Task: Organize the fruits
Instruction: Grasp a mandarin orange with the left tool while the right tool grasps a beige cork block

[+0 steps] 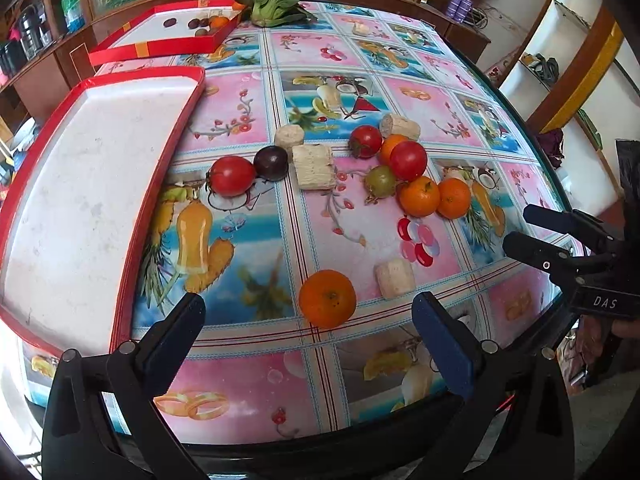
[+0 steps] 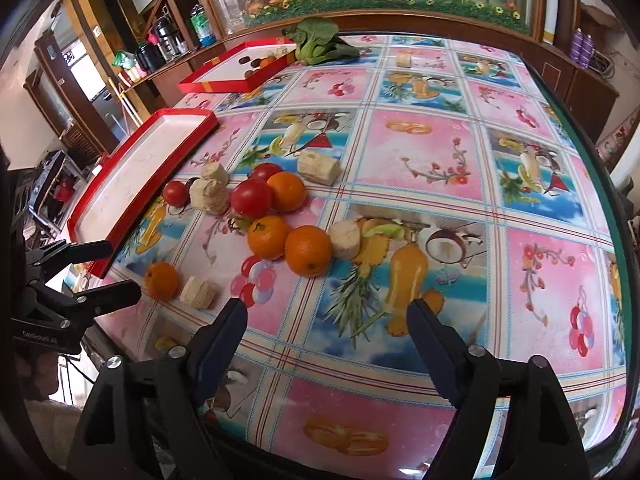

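Fruits lie loose on the patterned tablecloth: a lone orange (image 1: 328,298), a cluster of oranges (image 1: 419,196) and red tomatoes (image 1: 408,160), another tomato (image 1: 232,176) and a dark plum (image 1: 271,162). An empty red tray (image 1: 100,180) sits at the left. A second red tray (image 1: 168,36) behind it holds several fruits. My left gripper (image 1: 310,300) hangs open above the lone orange, its pads apart from it. My right gripper (image 2: 328,308) is open with nothing between its fingers, over the tablecloth in front of two oranges (image 2: 308,250). Each gripper shows in the other's view, left gripper (image 2: 116,268) and right gripper (image 1: 524,228).
Pale cylindrical chunks (image 1: 314,166) lie among the fruit, one (image 1: 394,278) next to the lone orange. A leafy green vegetable (image 1: 272,0) rests at the table's far edge by a wooden cabinet. The near table edge (image 2: 360,468) runs just under the grippers.
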`<state>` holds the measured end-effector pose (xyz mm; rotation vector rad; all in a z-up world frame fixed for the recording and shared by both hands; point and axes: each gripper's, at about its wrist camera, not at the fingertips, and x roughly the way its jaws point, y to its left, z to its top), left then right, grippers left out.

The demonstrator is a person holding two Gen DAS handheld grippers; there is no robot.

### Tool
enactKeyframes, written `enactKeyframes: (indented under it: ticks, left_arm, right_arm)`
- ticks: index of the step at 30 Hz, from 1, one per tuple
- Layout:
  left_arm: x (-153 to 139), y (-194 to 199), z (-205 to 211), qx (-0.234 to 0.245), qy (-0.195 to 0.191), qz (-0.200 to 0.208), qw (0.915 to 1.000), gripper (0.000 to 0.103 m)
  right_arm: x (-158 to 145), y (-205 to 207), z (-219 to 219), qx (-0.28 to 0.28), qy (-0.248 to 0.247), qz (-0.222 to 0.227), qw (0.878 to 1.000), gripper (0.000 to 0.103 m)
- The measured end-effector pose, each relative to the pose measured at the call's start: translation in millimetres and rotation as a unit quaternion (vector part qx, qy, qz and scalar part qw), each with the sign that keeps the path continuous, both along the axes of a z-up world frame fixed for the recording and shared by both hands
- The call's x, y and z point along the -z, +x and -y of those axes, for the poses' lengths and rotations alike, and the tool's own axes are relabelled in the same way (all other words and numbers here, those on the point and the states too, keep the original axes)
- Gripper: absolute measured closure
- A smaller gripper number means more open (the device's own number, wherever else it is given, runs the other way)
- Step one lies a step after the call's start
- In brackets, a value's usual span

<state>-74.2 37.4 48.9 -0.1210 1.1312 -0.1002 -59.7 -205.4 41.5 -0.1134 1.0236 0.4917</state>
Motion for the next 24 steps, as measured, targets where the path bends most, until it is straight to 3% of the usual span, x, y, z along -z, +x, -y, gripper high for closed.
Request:
enactKeyframes:
  ticks: [4, 9, 14, 18, 20, 22, 24]
  left_arm:
    - [4.4, -0.6, 0.6, -0.002, -0.001, -0.006, 1.0, 0.0]
    - [11.3, 0.8, 0.6, 0.0, 0.005, -0.016, 0.9999, 0.011]
    - [17.7, 5.3, 3.1, 0.013, 0.018, -0.023, 0.9995, 0.034]
    - [21.7, 9.7, 6.0, 0.034, 0.013, -0.026, 0.999, 0.043]
    - [22.0, 11.1, 12.1, 0.061, 0.004, -0.027, 0.9978, 0.061]
    - [20.8, 10.7, 18.3, 0.08, 0.003, -0.027, 0.9964, 0.072]
    - [19.3, 9.7, 21.6, 0.096, 0.013, -0.025, 0.995, 0.072]
  right_arm:
    - [1.0, -3.2, -6.0, -0.017, -0.001, 0.0, 1.0, 0.023]
    - [3.4, -8.3, -21.0, -0.057, 0.001, -0.007, 0.998, 0.031]
    - [10.6, -17.2, -46.4, -0.114, -0.002, -0.025, 0.993, 0.047]
    - [11.4, -22.2, -60.7, -0.137, -0.003, -0.026, 0.99, 0.047]
    - [12.5, -22.0, -66.5, -0.143, -0.003, -0.029, 0.989, 0.048]
    - [13.7, -21.4, -72.8, -0.148, -0.002, -0.034, 0.988, 0.051]
    - [15.7, -20.6, -80.2, -0.155, -0.001, -0.042, 0.987, 0.054]
